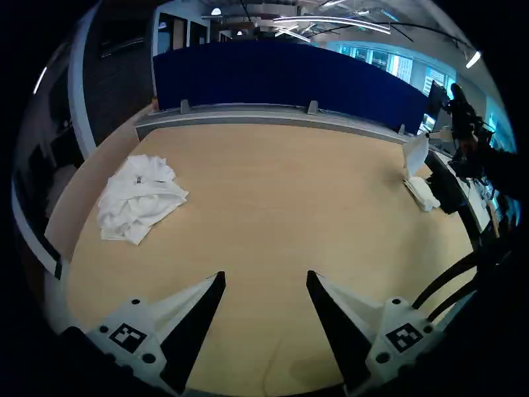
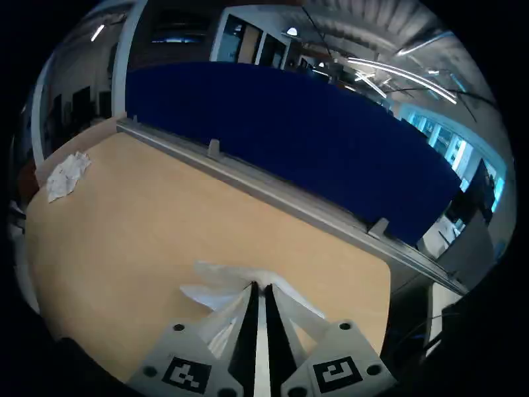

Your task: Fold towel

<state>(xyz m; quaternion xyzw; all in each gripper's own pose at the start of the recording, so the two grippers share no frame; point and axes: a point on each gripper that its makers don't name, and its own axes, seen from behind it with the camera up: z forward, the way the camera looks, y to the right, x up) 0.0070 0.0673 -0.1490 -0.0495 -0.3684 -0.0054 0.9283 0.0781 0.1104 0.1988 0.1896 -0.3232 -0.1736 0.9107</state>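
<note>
A crumpled white towel [image 1: 139, 195] lies on the left part of the wooden desk [image 1: 278, 198], well ahead and left of my open left gripper [image 1: 264, 274], which holds nothing. At the desk's right edge a second white towel [image 1: 423, 194] lies partly folded, one corner [image 1: 415, 153] raised by the right gripper [image 1: 459, 129] and the hand holding it. In the right gripper view, my right gripper [image 2: 260, 286] is shut on that white towel [image 2: 221, 281]; a thin strip of cloth shows between the fingers. The crumpled towel [image 2: 66, 173] lies far off at the desk's left end.
A blue partition [image 1: 284, 79] on a grey rail [image 1: 264, 116] closes the desk's far side. Dark chair parts [image 1: 456, 281] stand by the near right corner. Bare wood spreads across the desk's middle [image 2: 132, 225].
</note>
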